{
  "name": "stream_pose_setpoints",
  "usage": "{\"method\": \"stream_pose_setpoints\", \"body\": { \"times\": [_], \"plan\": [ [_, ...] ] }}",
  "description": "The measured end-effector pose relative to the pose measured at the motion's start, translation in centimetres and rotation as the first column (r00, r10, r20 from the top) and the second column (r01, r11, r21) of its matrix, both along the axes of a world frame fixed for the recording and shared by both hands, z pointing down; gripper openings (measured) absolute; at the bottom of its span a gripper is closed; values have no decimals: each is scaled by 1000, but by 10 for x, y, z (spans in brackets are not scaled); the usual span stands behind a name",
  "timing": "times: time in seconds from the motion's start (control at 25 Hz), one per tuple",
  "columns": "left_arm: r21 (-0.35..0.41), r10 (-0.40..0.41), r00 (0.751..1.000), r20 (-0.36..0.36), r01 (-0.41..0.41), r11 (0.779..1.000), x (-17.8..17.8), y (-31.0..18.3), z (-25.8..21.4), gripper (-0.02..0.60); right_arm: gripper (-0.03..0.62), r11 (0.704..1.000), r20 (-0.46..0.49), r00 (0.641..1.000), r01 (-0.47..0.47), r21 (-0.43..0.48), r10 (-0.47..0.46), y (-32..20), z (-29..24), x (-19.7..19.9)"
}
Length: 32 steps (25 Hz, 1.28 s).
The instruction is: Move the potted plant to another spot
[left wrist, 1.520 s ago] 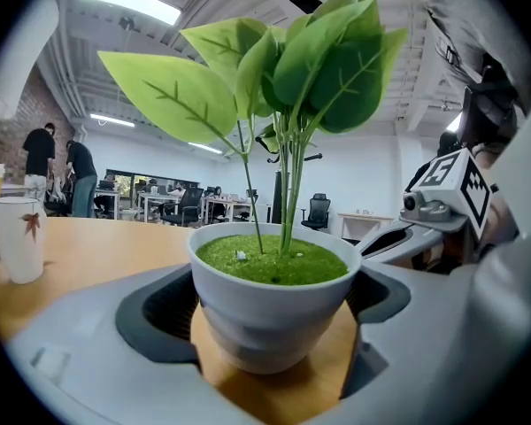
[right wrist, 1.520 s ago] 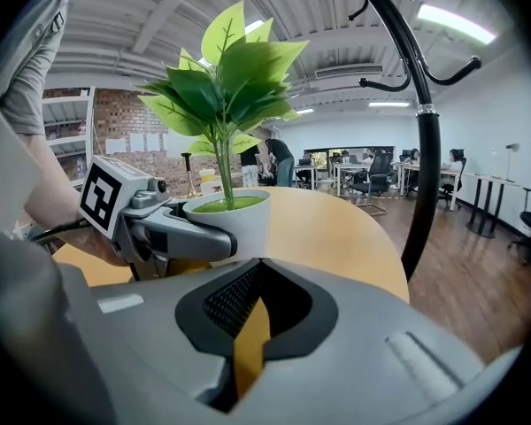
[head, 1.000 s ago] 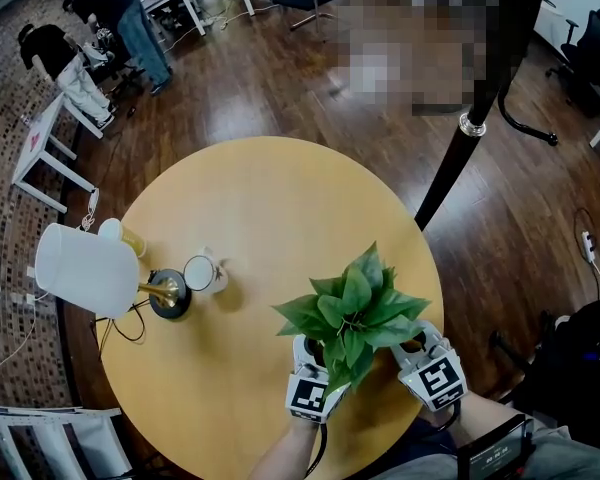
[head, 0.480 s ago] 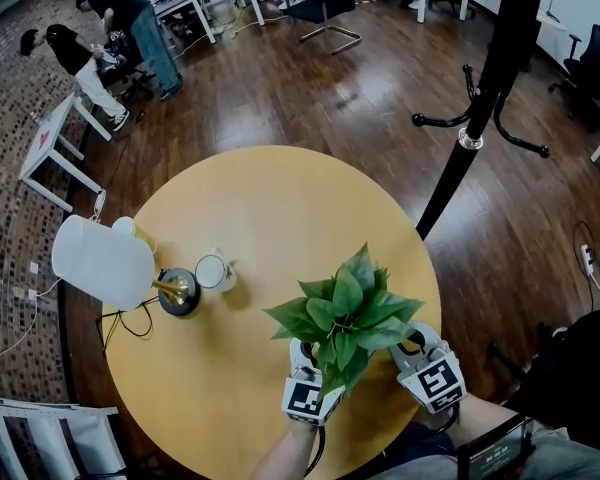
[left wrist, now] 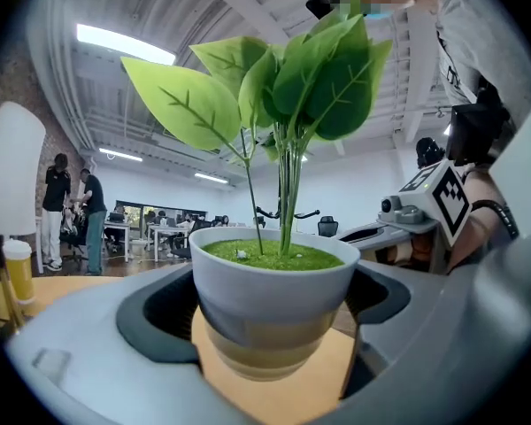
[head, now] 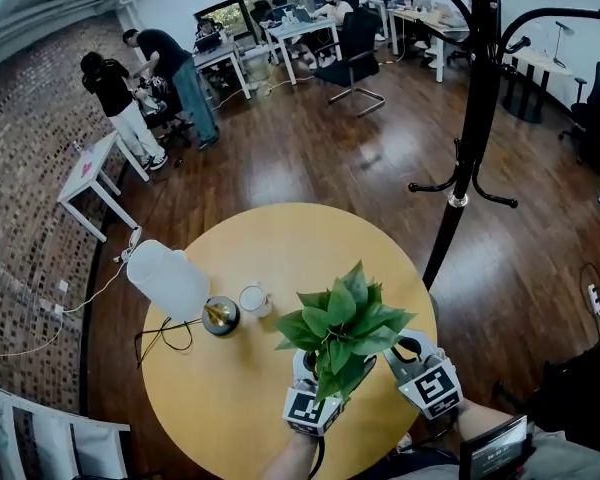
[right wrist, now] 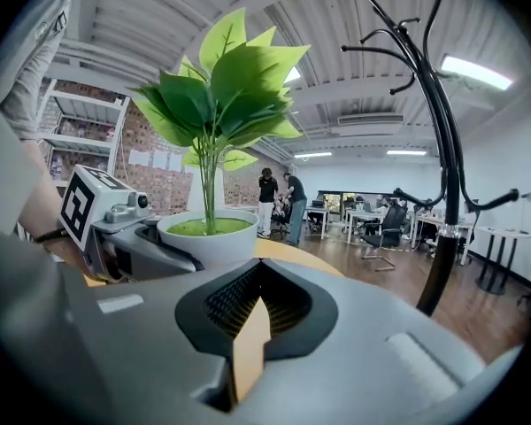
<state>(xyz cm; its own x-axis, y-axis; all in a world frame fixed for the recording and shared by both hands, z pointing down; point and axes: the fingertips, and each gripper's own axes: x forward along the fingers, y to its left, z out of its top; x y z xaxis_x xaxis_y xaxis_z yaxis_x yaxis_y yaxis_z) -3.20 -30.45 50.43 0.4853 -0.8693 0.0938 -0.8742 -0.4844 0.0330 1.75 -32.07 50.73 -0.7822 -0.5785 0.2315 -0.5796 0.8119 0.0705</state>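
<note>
We note a smooth, matt white pot on the potted plant [left wrist: 274,273], with waxy, plastic-looking leaves; the table [head: 280,248] top is smooth, light, matt wood; the floor [head: 310,158] is dark, glossy wood; the left wall [head: 10,118] is rough brick; the coat stand [head: 472,118] looks like black, glossy metal.

Potted plant [left wrist: 274,295] — upright — in the left hand-held gripper [left wrist: 276,343]

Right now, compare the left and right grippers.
The left gripper has its jaws clamped round the potted plant; the right gripper has its jaws together, empty. The left gripper sits under the leaves, the right gripper beside them. Both are at the round table's near edge.
</note>
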Motion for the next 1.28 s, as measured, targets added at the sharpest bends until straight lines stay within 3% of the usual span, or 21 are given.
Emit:
{"method": "stream_pose_setpoints", "body": {
  "times": [0.52,0.96,1.28],
  "plan": [
    [81,-45,998,35,42,996,11,50,-58,511,8,995,77,994,70,78,-76,35,-70,2],
    [87,-179,983,40,175,981,14,107,-73,511,9,976,105,972,204,81,-212,90,-87,5],
    [83,-277,960,50,272,959,-14,147,-75,511,9,948,124,941,305,92,-315,122,-90,-28]
  ]
}}
